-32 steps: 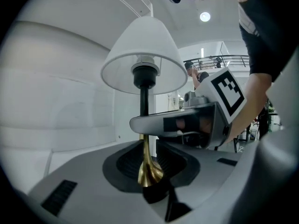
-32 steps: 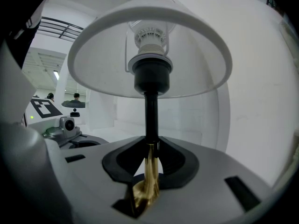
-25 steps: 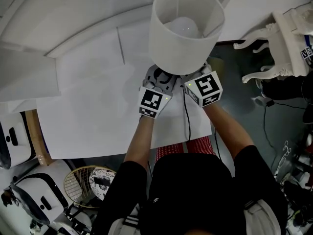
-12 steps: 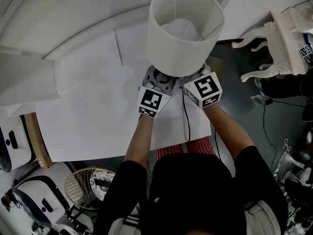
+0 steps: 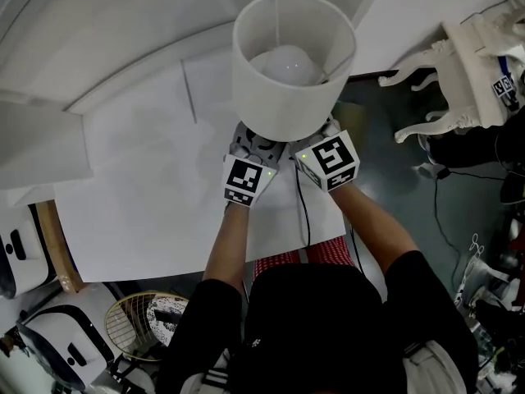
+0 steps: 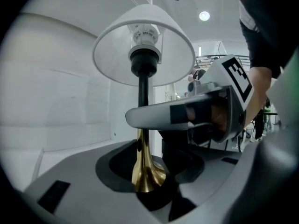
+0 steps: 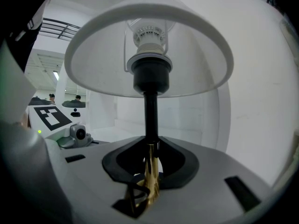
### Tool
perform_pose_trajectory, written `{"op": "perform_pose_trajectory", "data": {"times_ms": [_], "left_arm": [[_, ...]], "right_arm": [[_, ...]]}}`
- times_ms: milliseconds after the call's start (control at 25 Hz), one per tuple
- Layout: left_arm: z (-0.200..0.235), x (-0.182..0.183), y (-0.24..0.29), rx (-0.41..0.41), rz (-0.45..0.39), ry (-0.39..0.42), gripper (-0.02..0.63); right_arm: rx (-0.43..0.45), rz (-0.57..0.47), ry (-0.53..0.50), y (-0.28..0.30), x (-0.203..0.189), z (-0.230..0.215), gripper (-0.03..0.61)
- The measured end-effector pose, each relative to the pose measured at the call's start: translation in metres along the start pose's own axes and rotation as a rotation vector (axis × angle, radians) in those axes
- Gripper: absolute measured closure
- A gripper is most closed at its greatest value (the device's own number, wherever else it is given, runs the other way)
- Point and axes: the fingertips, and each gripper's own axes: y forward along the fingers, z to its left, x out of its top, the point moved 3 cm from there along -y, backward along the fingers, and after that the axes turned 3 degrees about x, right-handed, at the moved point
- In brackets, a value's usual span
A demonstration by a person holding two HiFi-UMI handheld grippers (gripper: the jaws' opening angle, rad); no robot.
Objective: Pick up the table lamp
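Note:
The table lamp has a white drum shade, a black upper stem and a flared brass foot. It stands at the near edge of the white table. Both grippers reach in under the shade from my side. My left gripper has just been opening. Its jaws stand wide, with the brass foot between them and not pressed. My right gripper is shut on the lamp's stem, which sits in the dark notch of its jaws. One right finger crosses in front of the stem.
The lamp's black cable runs down over the table's near edge. A white ornate chair stands at the right. White appliances and a round wire basket sit on the floor at the lower left.
The head view has drifted, so lamp and hands sit a little lower and further left in the picture. Lamp and both grippers keep their places relative to each other.

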Motion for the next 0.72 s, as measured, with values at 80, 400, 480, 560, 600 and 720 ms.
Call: {"op": "perform_pose_trajectory", "data": {"times_ms": [80,400,480,560,600,720], "left_arm": [[0.000,-0.001,0.004,0.005,-0.001,-0.005,0.453],[0.003,0.001,0.018,0.017,-0.010,-0.015,0.453],[0.004,0.000,0.020,0.025,-0.011,-0.017,0.453],[0.007,0.000,0.021,0.035,-0.011,-0.026,0.454],[0.008,0.001,0.022,0.039,-0.012,-0.034,0.454],[0.010,0.001,0.023,0.055,-0.011,-0.043,0.457]], "right_arm": [[0.000,0.001,0.001,-0.001,-0.001,0.000,0.489],[0.006,0.003,-0.001,0.001,0.000,0.000,0.489],[0.006,0.002,0.000,0.001,0.000,0.000,0.489],[0.003,0.000,0.001,0.001,0.000,-0.001,0.489],[0.002,-0.001,0.001,0.001,0.000,-0.001,0.489],[0.004,-0.003,0.005,0.001,0.001,-0.001,0.489]]}}
